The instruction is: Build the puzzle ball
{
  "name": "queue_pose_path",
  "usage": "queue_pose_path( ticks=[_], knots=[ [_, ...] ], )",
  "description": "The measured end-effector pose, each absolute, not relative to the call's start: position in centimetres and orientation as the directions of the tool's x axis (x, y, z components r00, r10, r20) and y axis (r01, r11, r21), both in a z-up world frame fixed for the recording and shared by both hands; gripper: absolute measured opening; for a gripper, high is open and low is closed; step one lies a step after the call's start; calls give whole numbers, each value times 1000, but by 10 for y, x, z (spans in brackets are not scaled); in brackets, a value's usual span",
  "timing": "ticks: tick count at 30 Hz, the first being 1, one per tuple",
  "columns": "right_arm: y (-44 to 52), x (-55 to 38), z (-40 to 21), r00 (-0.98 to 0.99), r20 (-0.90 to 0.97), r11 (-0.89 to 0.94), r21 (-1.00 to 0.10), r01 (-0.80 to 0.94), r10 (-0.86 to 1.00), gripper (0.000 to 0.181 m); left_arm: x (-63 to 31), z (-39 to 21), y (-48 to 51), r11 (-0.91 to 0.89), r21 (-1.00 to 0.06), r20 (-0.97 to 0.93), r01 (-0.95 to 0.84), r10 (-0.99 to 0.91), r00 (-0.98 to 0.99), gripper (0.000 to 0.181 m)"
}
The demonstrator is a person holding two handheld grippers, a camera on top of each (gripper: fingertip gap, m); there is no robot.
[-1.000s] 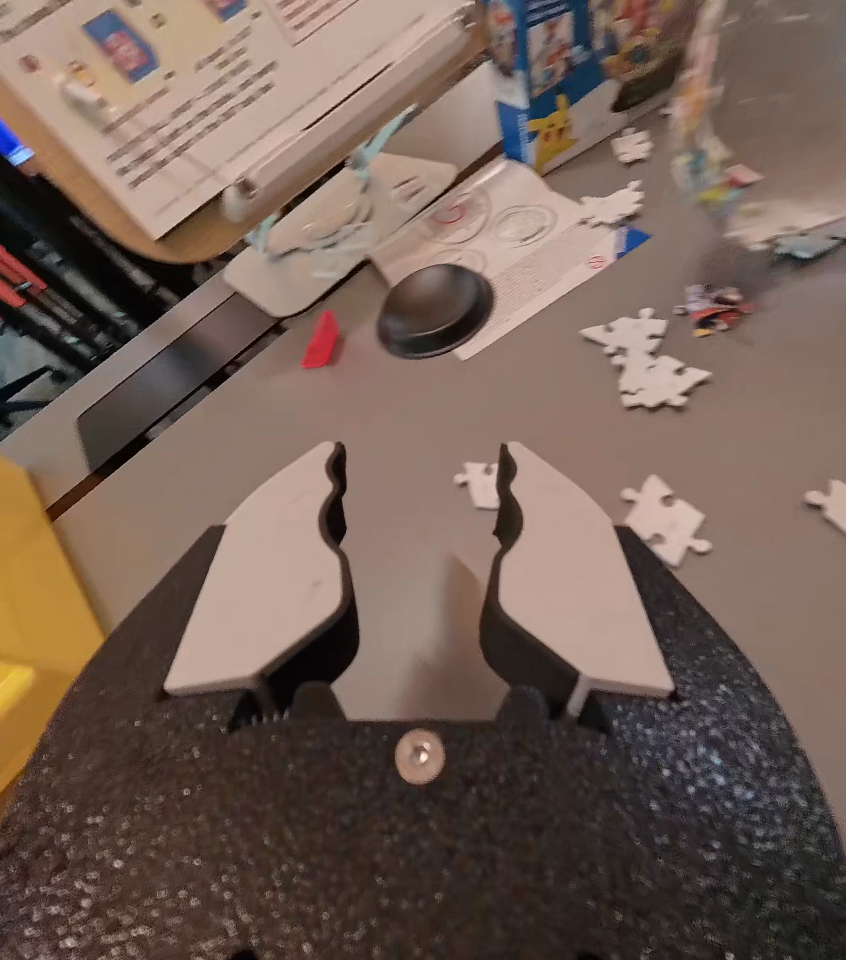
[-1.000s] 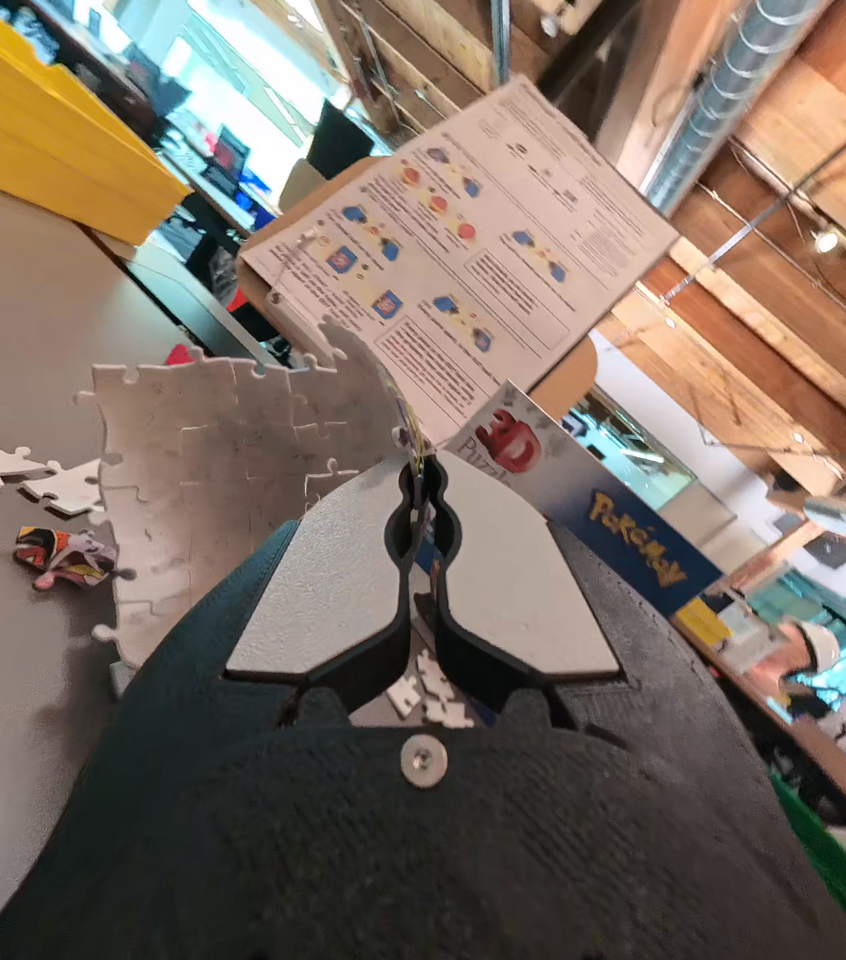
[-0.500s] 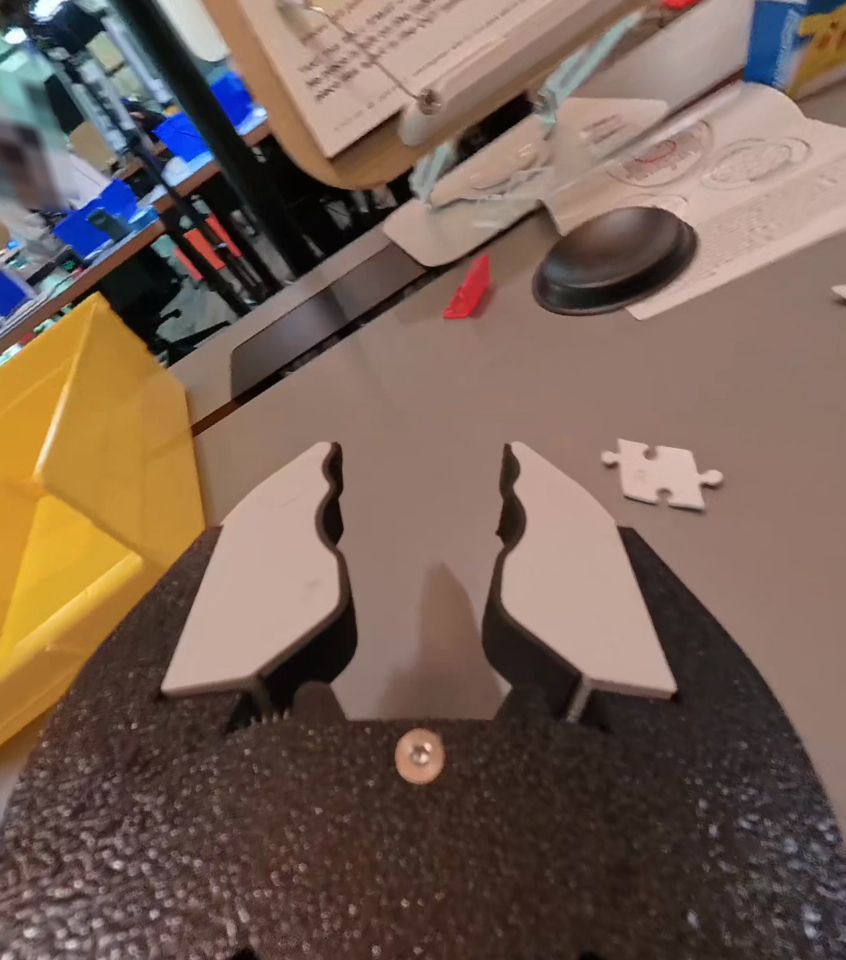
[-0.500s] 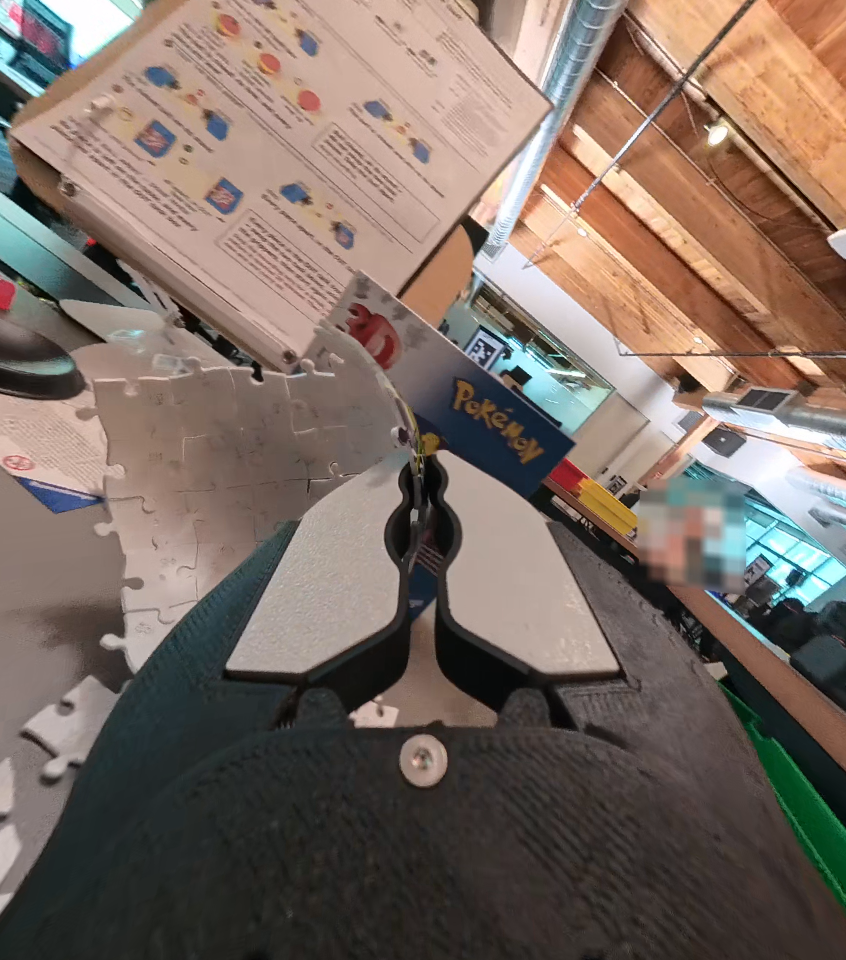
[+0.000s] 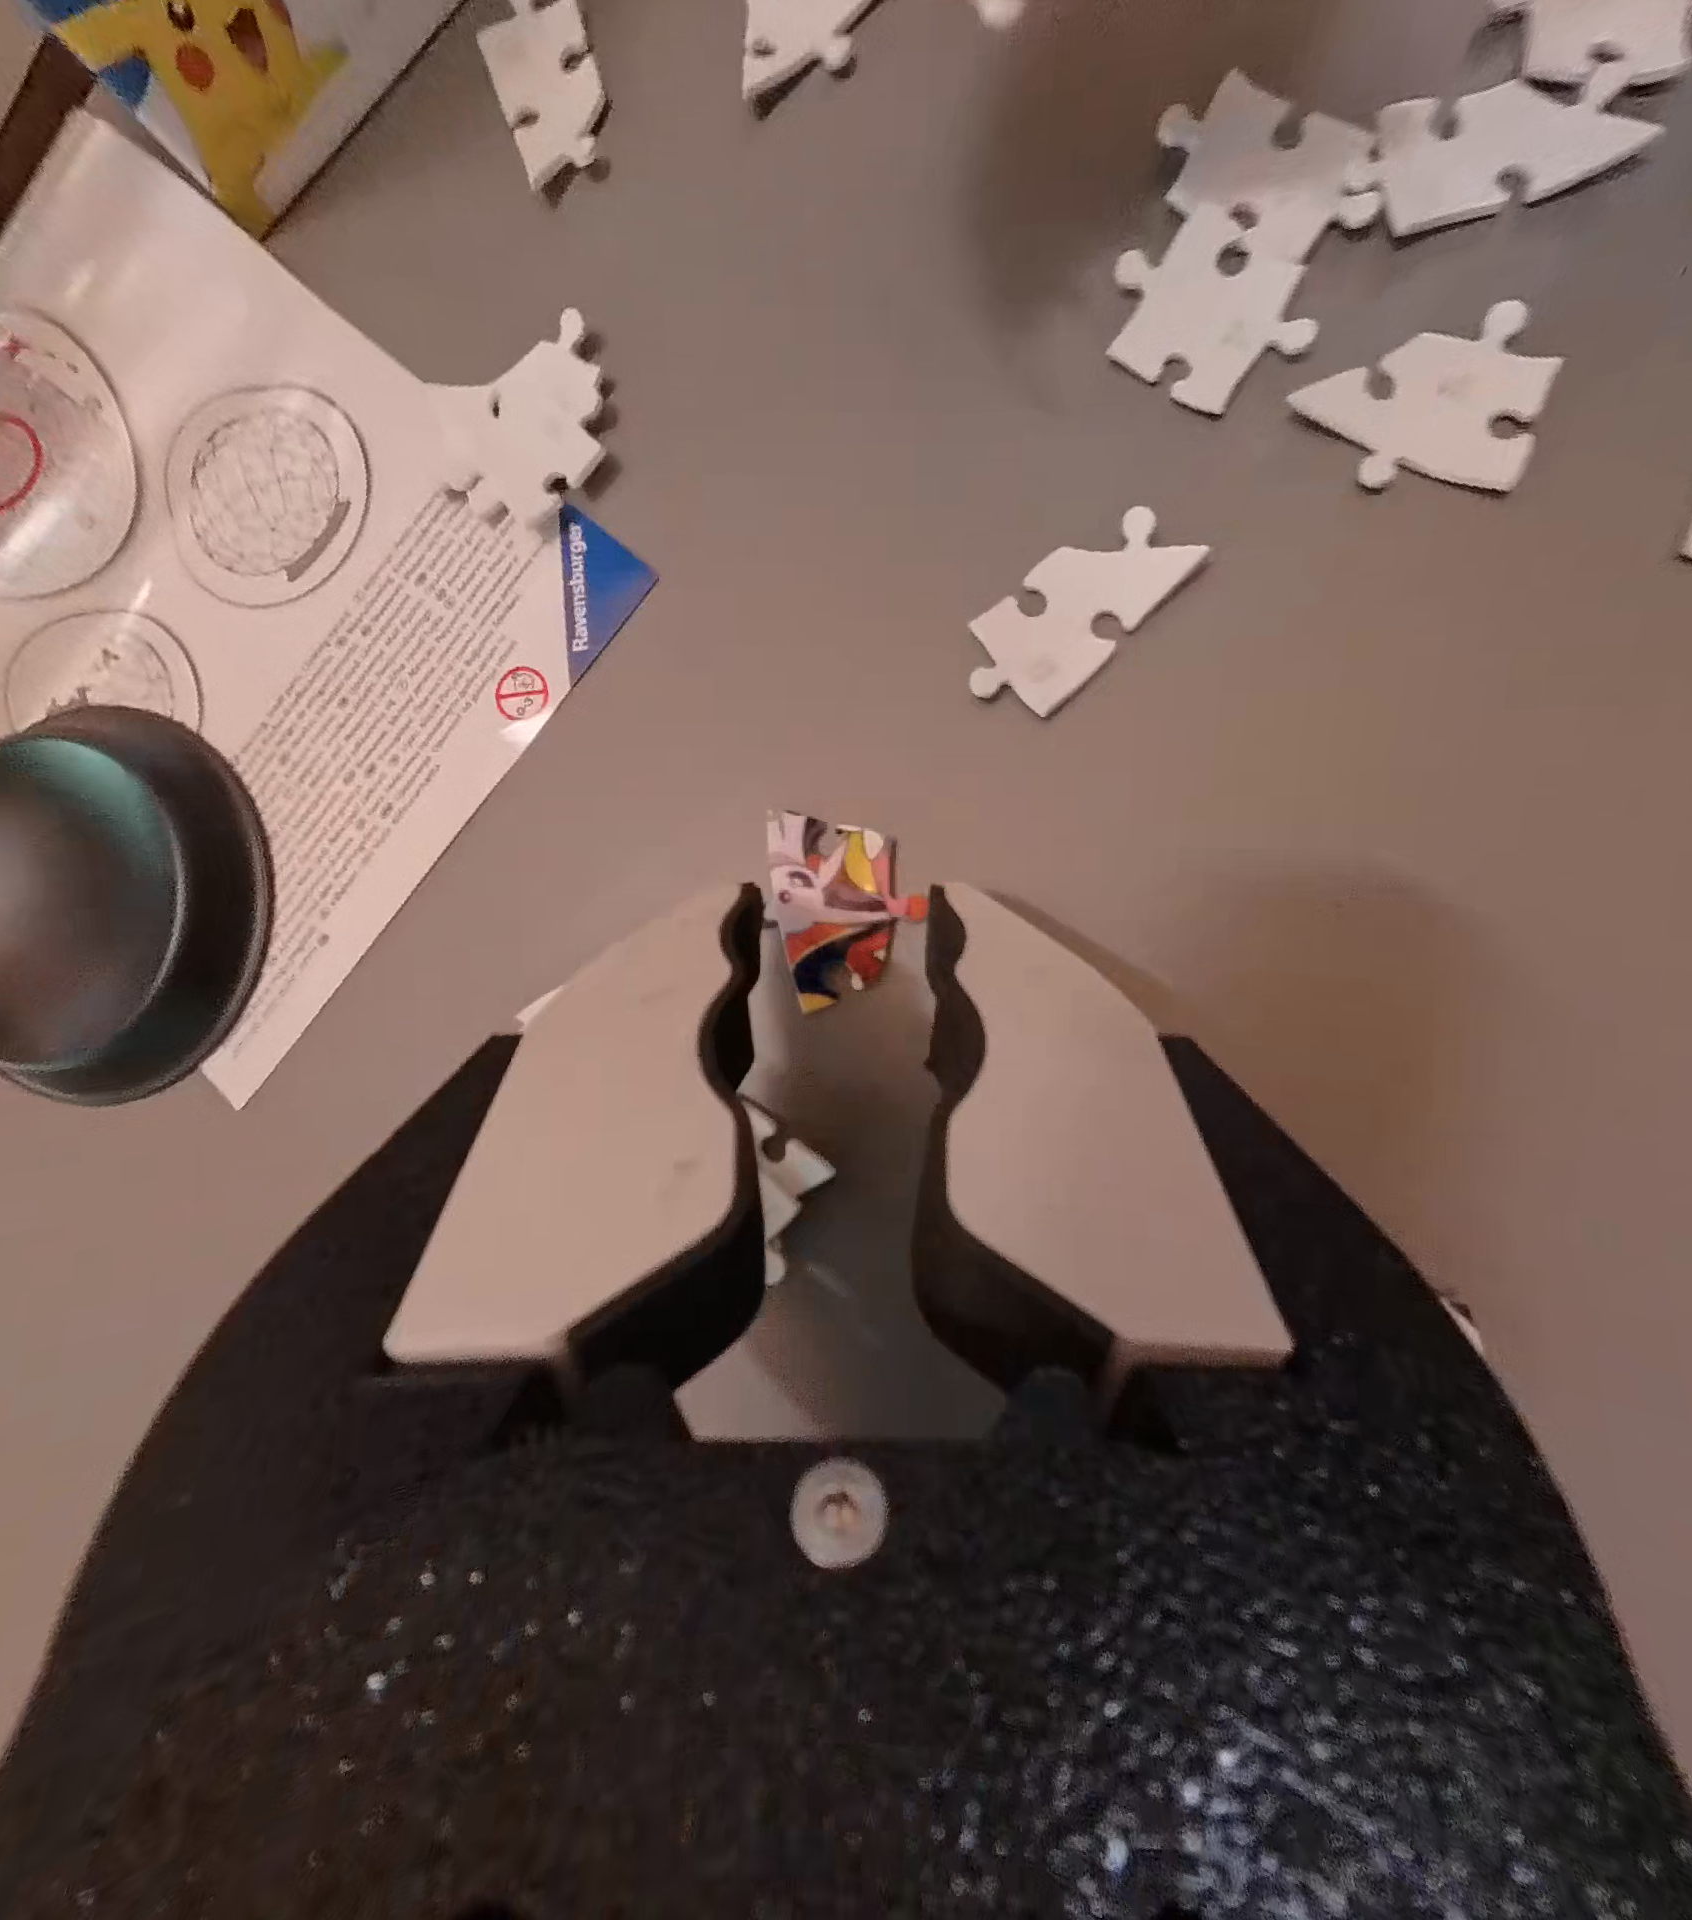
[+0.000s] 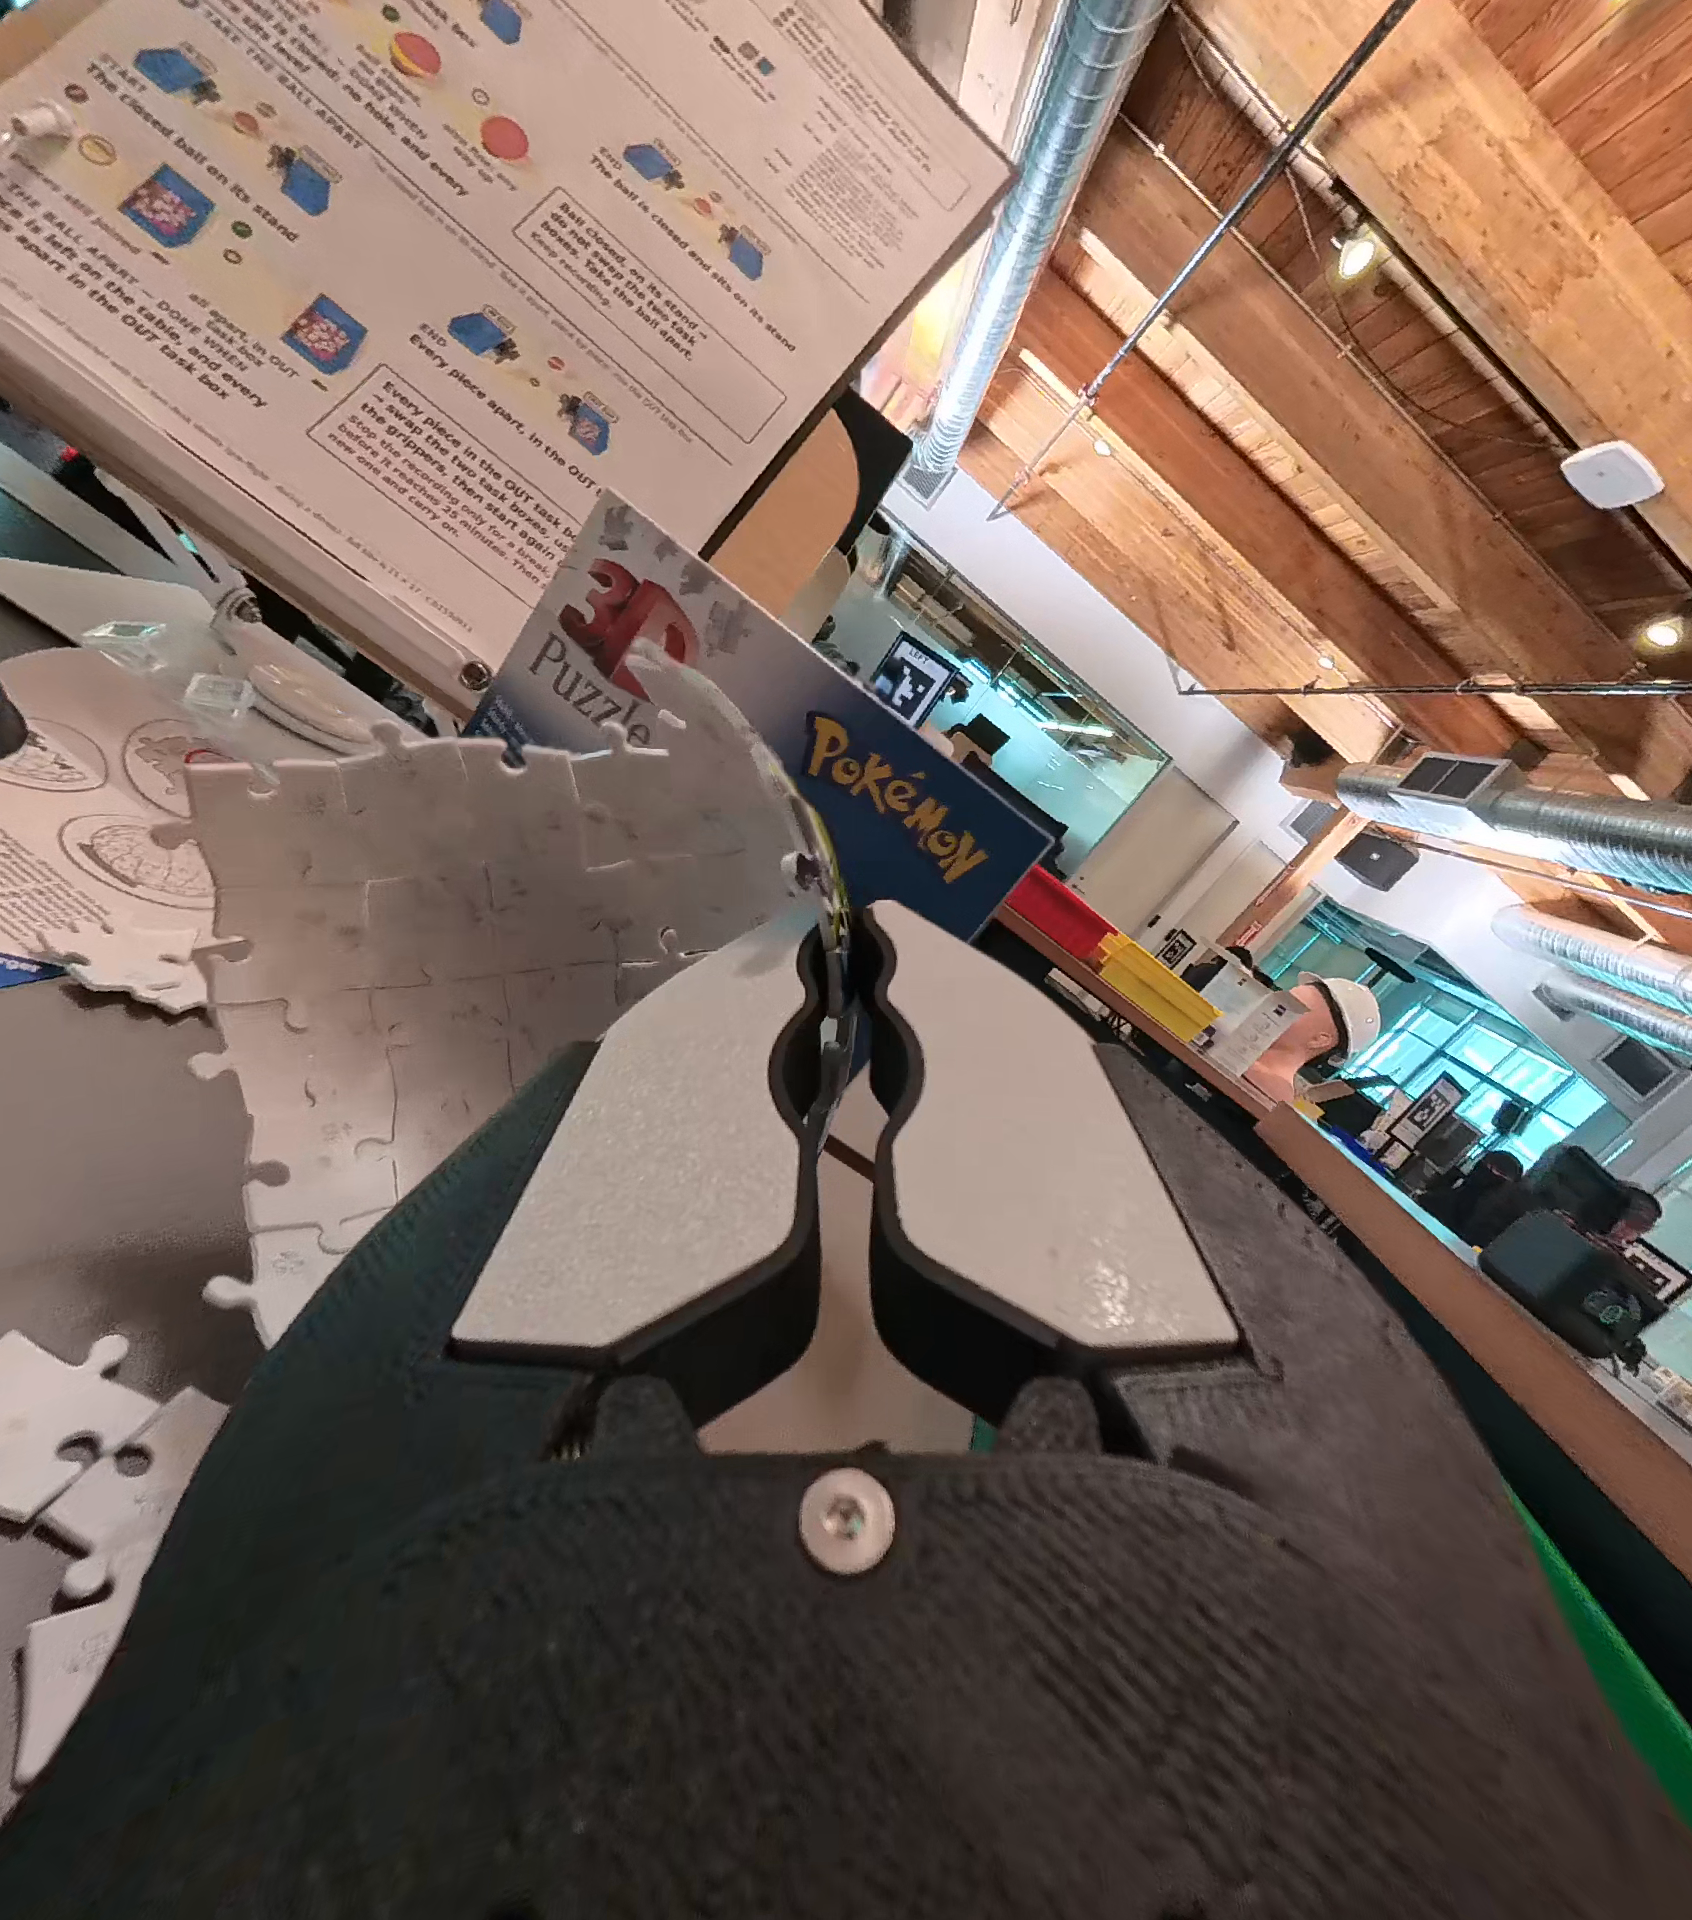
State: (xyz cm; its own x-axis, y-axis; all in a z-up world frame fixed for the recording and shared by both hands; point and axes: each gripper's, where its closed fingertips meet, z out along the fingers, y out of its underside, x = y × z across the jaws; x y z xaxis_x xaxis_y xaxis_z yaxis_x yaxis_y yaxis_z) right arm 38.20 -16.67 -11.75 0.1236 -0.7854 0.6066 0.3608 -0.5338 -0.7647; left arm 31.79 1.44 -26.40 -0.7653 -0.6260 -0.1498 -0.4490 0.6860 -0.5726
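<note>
My left gripper (image 5: 837, 904) is open and points down at the grey table (image 5: 1237, 935). A small colourful puzzle piece (image 5: 831, 914) sits between its fingertips; I cannot tell if they touch it. A white piece (image 5: 785, 1174) shows under the left finger. My right gripper (image 6: 837, 945) is shut on the rim of a partly built curved puzzle shell (image 6: 457, 935), white inside facing me, held up above the table. Several loose white pieces (image 5: 1081, 613) lie face down to the right of the left gripper.
A black dome stand (image 5: 73, 904) rests on a paper leaflet (image 5: 302, 520) at the left. The puzzle box (image 6: 821, 748) stands behind the shell, under a tilted instruction board (image 6: 406, 239). More white pieces (image 6: 11, 1434) lie at the lower left of the right wrist view. The tips of one gripper are about 25 cm away from the tips of the other.
My left gripper has swung from the yellow bin side and tilted down over the colourful piece, still open. My right gripper stays shut on the shell, which has shifted a little.
</note>
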Motion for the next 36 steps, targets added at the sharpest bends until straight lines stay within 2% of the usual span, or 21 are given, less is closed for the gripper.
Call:
queue_pose_path(
  ticks=[2, 4, 7, 9, 16, 17, 18, 19, 24, 28, 33, 34, 36],
  knots=[
    [-169, 382, -116, 130, 596, -523, -773, 358, -793, 3, 321, -274, 18, 699, -524, -160, -486, -642, -750, 31],
    [-169, 381, -113, 129, 590, -514, -775, 367, -797, 3, 324, -276, 17, 659, -531, -127, -533, -683, -719, 28],
    [-164, 380, -112, 145, 587, -507, -779, 370, -796, 3, 330, -275, 21, 643, -539, -162, -543, -713, -683, 17],
    [-161, 378, -111, 155, 592, -506, -775, 379, -791, 3, 325, -275, 17, 658, -552, -165, -512, -688, -707, 0],
    [-162, 377, -107, 161, 582, -492, -780, 387, -797, 3, 327, -261, 26, 598, -638, -204, -485, -739, -642, 0],
    [-162, 377, -107, 162, 575, -484, -785, 387, -802, 3, 330, -257, 27, 590, -652, -215, -476, -746, -630, 6],
    [-163, 377, -107, 165, 569, -478, -789, 386, -806, 3, 331, -256, 27, 587, -649, -207, -484, -748, -630, 27],
    [-162, 377, -106, 169, 565, -472, -792, 387, -808, 3, 330, -258, 25, 594, -624, -183, -507, -742, -644, 40],
    [-159, 375, -104, 165, 575, -479, -782, 399, -801, 3, 336, -273, 18, 600, -550, -142, -581, -753, -643, 42],
    [-157, 371, -100, 160, 585, -477, -767, 429, -795, 4, 340, -276, 16, 528, -567, -71, -633, -796, -601, 30],
    [-151, 367, -98, 168, 595, -473, -754, 455, -786, 4, 338, -276, 17, 509, -605, -47, -613, -791, -610, 29],
    [-149, 367, -98, 172, 601, -476, -750, 459, -780, 4, 335, -275, 18, 501, -609, -33, -615, -791, -611, 21],
    [-147, 365, -98, 173, 610, -479, -741, 470, -773, 4, 327, -270, 21, 468, -631, 11, -619, -792, -610, 22]
  ],
)
